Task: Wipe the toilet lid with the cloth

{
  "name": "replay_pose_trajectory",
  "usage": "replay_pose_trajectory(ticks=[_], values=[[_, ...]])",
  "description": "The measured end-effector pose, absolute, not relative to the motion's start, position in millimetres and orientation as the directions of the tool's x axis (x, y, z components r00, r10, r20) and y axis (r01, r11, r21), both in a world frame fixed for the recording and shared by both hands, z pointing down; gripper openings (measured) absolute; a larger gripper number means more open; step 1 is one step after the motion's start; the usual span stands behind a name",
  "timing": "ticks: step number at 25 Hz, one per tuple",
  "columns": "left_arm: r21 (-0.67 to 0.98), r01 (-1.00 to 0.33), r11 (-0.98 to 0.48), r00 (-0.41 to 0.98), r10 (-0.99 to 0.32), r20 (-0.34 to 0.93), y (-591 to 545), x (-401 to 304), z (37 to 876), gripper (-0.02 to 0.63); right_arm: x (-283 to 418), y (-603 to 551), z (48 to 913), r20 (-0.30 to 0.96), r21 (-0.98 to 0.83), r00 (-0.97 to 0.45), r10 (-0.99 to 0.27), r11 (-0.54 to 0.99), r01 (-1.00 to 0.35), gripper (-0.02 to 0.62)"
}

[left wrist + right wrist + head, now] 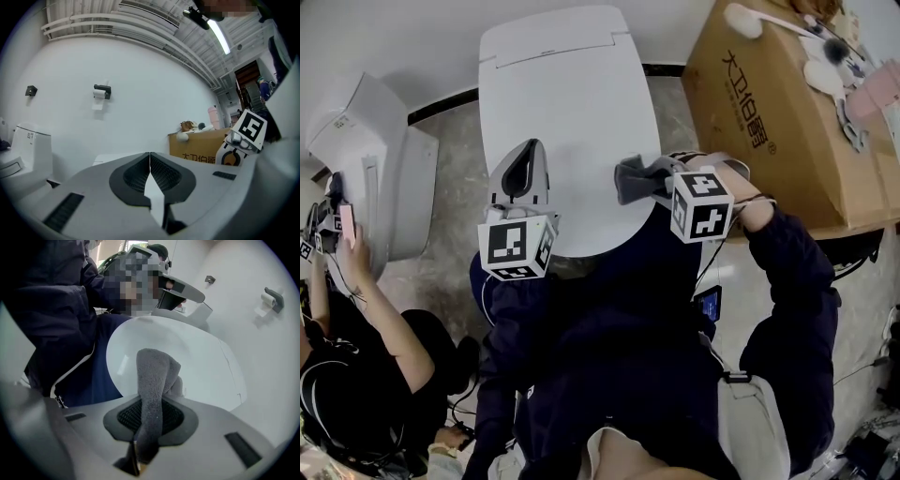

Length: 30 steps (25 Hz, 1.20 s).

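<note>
**Cloth clamped in the right claw over the lid's front corner**

The closed white toilet lid (567, 122) fills the middle of the head view. Its rounded front edge lies nearest, right against the person's dark-sleeved arms. Most of its surface toward the hinge is bare.

The left gripper (528, 150) sits over the lid's front left part. Its jaws are pressed together with nothing between them, and they point toward the back wall. The right gripper (664, 181) is at the lid's front right edge with its jaws clamped on the grey cloth (152, 380). The cloth's free end sticks out past the jaws and over the lid. Whether it touches the surface cannot be told. The two grippers are apart, with bare lid between them.

Mottled stone floor (450, 234) shows in a narrow strip on each side of the bowl. On the right a cardboard box (769, 122) stands close to the lid's edge, leaving little room there. A few small white and pink items lie on its closed top, too small to identify. On the left a second white toilet (375, 178) stands well apart, and another seated person (356, 347) is beside it. Beyond is a plain white wall carrying a toilet-roll holder (101, 91).
</note>
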State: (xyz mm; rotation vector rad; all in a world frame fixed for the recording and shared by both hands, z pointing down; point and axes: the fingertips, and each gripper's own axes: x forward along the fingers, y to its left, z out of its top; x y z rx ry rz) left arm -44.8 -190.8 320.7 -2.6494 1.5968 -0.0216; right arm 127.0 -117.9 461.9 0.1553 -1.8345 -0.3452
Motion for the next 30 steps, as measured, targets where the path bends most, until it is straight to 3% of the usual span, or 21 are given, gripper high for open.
replay_pose_trajectory(ticks=[3, 10, 16, 21, 30], values=[[-0.055, -0.884, -0.465, 0.466, -0.885, -0.010, -189, -45, 321, 0.015, 124, -139, 448, 0.898, 0.342, -0.319, -0.304, 0.937, 0.069, 0.080], [-0.055, -0.894, -0.446, 0.446, -0.895, -0.003, -186, -50, 320, 0.015, 115, -273, 389, 0.707, 0.658, -0.313, -0.635, 0.752, -0.039, 0.080], [-0.051, -0.906, -0.421, 0.421, -0.907, 0.015, -180, -59, 321, 0.015, 88, -385, 371, 0.580, 0.786, -0.280, -0.765, 0.616, -0.057, 0.080], [-0.044, -0.916, -0.399, 0.399, -0.917, 0.018, -169, -64, 320, 0.015, 62, -451, 382, 0.501, 0.843, -0.286, -0.817, 0.535, -0.050, 0.080], [-0.035, -0.936, -0.350, 0.349, -0.936, 0.044, -168, -76, 328, 0.015, 59, -495, 434, 0.605, 0.783, -0.198, -0.771, 0.622, -0.027, 0.080]])
